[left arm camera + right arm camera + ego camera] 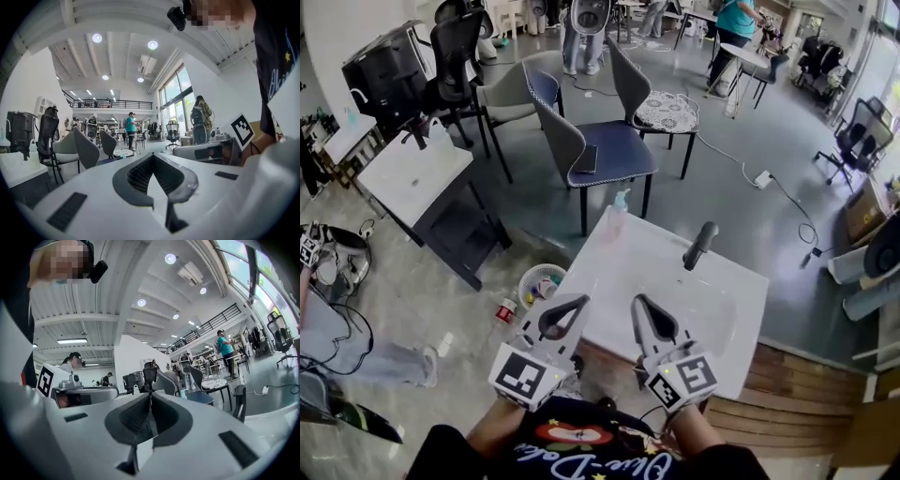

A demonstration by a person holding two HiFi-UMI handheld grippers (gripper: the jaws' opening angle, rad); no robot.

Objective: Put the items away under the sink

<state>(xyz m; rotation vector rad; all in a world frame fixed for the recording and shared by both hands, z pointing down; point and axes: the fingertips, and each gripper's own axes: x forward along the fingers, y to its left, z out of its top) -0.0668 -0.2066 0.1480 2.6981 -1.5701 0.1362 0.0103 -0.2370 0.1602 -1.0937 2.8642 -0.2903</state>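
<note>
Low in the centre of the head view, the left gripper [581, 302] and right gripper [638, 302] sit side by side. Both are white moulded plastic with dark ribbed pads that curve into a loop. In each gripper view the pads meet at the tips, so both claws are closed with nothing between them.

Just above them lies the sink [623, 262], a smooth, white, square-cornered top with a shallow basin. A matte black, rod-shaped tap [699, 246] leans over it. A clear, slim pump bottle [619, 213] stands upright on the sink's upper left corner.

Left of the sink, on the glossy pale floor [441, 300], sits a round white tub [528, 278]. It holds small things too tiny to tell. A small red-capped bottle [504, 311] is just beside the tub, at its lower left.

Ribbed wood boards [787, 394] run along the lower right of the sink.
</note>
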